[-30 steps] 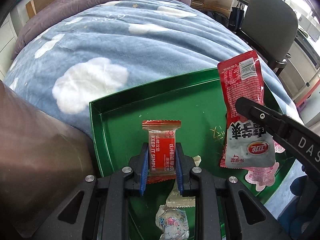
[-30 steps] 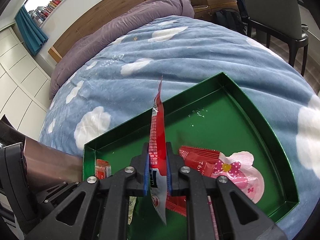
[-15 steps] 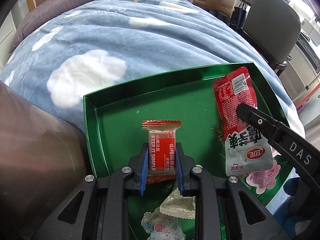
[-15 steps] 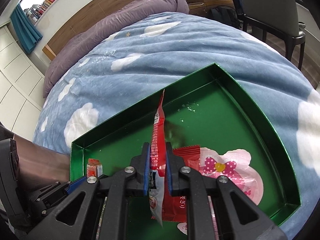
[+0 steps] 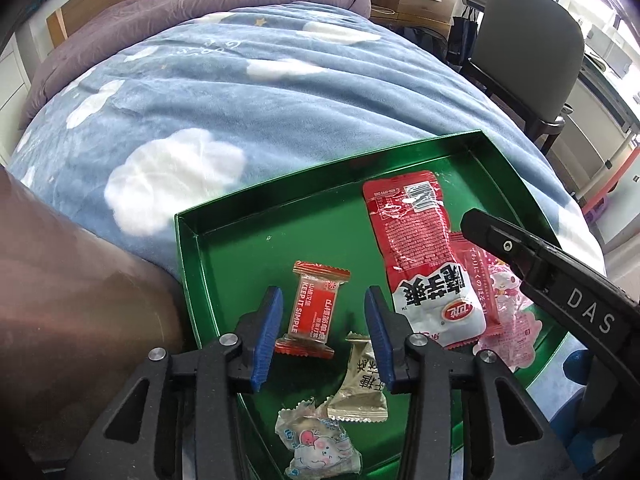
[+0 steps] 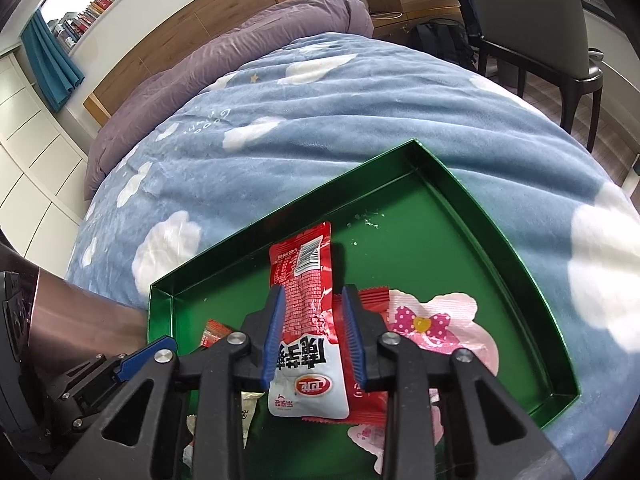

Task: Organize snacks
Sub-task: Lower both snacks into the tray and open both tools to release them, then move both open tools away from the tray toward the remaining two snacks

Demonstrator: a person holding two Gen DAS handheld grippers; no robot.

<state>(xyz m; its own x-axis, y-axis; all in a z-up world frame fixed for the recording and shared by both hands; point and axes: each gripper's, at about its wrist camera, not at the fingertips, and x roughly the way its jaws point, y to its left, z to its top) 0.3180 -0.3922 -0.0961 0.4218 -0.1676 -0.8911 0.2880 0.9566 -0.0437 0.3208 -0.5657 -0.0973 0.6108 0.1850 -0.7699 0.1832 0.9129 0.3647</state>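
Snacks lie loose in a green tray (image 5: 188, 264) set on a blue cloud-print blanket (image 5: 240, 92). In the left wrist view, the left gripper (image 5: 322, 328) hangs over the tray's near left part with its jaws opening; the small red candy (image 5: 314, 312) lies flat on the tray floor between the blue pads, just beside the left pad, and the right pad stands clear of it. Just below the right pad sits a crumpled beige wrapper (image 5: 362, 384), and nearer the camera, under the jaws, a clear wrapper with a pink cartoon print (image 5: 320, 444). To the right of these jaws the long red-and-white packet (image 5: 420, 256) lies flat, partly over a pink character packet (image 5: 508, 320). In the right wrist view, the right gripper (image 6: 314, 338) is also opening: the red-and-white packet (image 6: 304, 320) rests between its pads, gripped by neither, and the pink character packet (image 6: 440, 328) lies just right of the right pad.
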